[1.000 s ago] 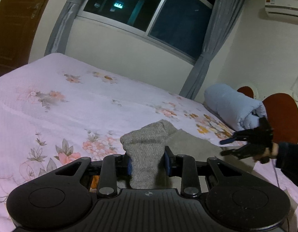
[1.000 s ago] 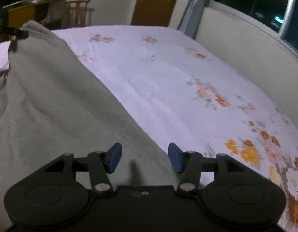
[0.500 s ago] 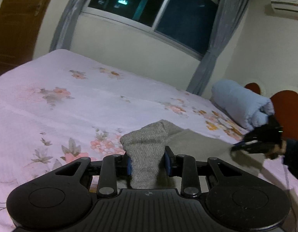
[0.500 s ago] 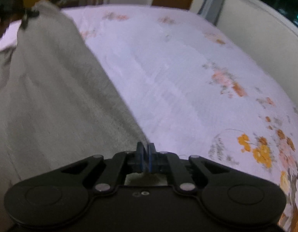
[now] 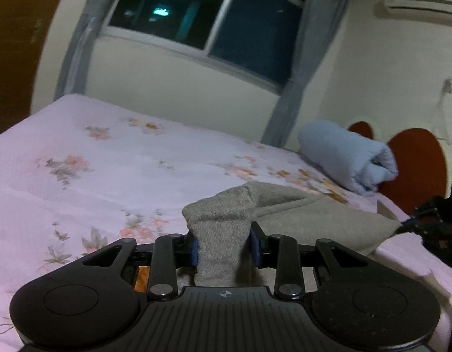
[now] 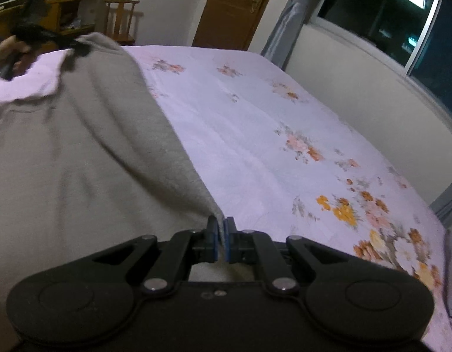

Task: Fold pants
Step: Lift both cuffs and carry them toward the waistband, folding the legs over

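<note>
No readable text, brand, number or sign in either view. Air conditioner [image 5: 421,4] on wall carries small orange-and-dark sticker at left end; too blurred to read. Left claw [image 5: 225,249] body bears small round crosshair emblem at centre, no letters. Bright shapes behind window [image 5: 208,14], green-white in left wrist view, white and green in right wrist view, may be lit signs outside; no characters legible. Floral bed sheet [image 6: 284,146] shows pattern only, no lettering.
</note>
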Demonstrator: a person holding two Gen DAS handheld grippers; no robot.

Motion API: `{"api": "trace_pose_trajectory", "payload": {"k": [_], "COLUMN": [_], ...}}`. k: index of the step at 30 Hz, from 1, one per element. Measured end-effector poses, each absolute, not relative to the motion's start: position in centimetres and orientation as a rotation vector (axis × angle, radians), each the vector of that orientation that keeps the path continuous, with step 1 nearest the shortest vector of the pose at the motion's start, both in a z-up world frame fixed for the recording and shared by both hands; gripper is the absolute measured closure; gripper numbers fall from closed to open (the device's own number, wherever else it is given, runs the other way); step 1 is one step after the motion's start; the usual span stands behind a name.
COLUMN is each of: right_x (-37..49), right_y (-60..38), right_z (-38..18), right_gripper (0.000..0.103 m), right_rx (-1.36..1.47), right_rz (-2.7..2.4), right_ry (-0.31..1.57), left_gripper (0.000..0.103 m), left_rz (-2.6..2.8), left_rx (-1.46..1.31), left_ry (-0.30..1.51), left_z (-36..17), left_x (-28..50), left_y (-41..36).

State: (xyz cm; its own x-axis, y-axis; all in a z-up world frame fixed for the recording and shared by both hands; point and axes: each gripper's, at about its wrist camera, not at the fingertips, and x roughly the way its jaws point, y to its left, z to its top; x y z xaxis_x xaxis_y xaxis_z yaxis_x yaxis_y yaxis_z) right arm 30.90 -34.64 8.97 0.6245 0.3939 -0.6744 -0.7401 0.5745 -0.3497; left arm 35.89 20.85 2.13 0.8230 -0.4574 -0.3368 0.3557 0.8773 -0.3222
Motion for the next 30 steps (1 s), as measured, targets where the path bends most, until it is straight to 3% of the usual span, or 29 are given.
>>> {"api": "trace_pose_trajectory", "payload": {"k": [3,4,5,6,7,12,18,23,25,28,30], "right_x": [25.4,23.9,22.3,20.7,19.3,16.5,16.1,15.6,14.7,14.3,14.3], "right_y": [-34.7,-34.5,-34.3,-33.9,-33.5,-32.8,-32.5,-32.8,-33.2,-33.4,-33.4], "right_z": [9.2,9.0,8.6,7.8,6.6,0.9,-0.2,0.1,-0.2,-0.4,-0.5], "right_gripper": [0.103,0.103,0.103,0.103,0.103,0.103,0.103,0.103,0.103,0.103,0.103], "right_rx": [-0.679,-0.681,-0.689,-0.704,-0.710,-0.674,-0.630,-0.612,-0.606,-0.593,-0.585], "right_rz": [0.696,0.695,0.694,0.689,0.686,0.663,0.630,0.634,0.633,0.627,0.621], "right_ry": [0.572,0.573,0.577,0.585,0.605,0.706,0.707,0.697,0.691,0.685,0.680], "left_gripper": [0.064,0.049,0.018,0.003,0.000,0.000,0.003,0.040,0.048,0.050,0.070], "left_rz": [-0.477,-0.465,-0.427,-0.379,-0.308,-0.142,-0.079,0.027,0.049,0.050,0.079], "left_rx": [-0.252,-0.255,-0.263,-0.278,-0.314,-0.569,-0.745,-0.774,-0.799,-0.829,-0.796], "left_ry": [0.413,0.421,0.437,0.454,0.471,0.567,0.619,0.715,0.752,0.746,0.745], "left_z": [2.0,1.5,0.8,0.1,-0.6,-2.1,-2.2,-4.6,-5.3,-5.8,-5.4], "left_x": [33.4,32.5,31.3,30.4,29.1,22.4,17.4,16.1,16.1,16.6,17.1], "left_y": [21.3,21.6,22.2,22.6,23.3,25.6,24.3,22.6,21.6,20.3,20.0]}}
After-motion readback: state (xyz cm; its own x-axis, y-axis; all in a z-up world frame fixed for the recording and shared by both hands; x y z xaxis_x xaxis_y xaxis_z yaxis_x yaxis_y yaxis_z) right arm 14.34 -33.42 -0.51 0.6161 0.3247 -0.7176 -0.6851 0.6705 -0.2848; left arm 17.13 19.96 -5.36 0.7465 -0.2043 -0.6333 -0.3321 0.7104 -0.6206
